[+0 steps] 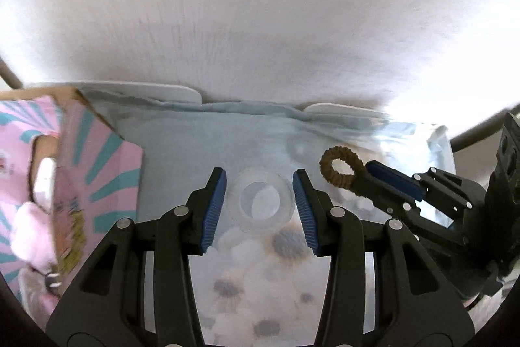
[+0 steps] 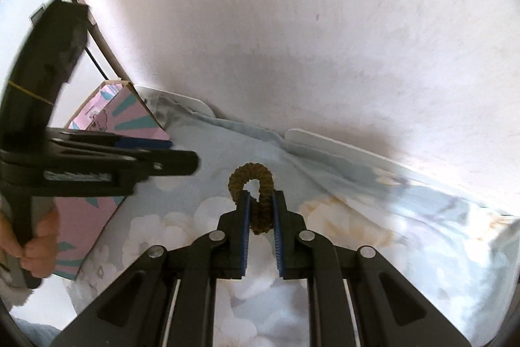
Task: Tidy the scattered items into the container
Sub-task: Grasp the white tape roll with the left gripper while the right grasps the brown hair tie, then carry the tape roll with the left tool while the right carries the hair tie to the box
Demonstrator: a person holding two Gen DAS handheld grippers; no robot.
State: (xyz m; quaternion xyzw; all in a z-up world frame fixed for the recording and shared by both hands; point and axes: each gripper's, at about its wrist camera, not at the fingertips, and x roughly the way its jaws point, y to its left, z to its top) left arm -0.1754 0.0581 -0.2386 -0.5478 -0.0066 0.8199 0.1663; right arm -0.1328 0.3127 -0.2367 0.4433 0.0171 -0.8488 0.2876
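A clear ring-shaped tape roll sits between the blue pads of my left gripper, which is shut on it, lifted over the floral bedsheet. My right gripper is shut on a brown hair scrunchie, its loop sticking out past the fingertips. In the left wrist view the right gripper and scrunchie hang just right of the roll. The open pink box with teal rays stands to the left and has something pink and fluffy inside. The right wrist view shows the left gripper in front of the box.
A white wall rises right behind the bed. White pillow edges lie along it. A person's hand grips the left tool's handle. The light blue floral sheet stretches away to the right.
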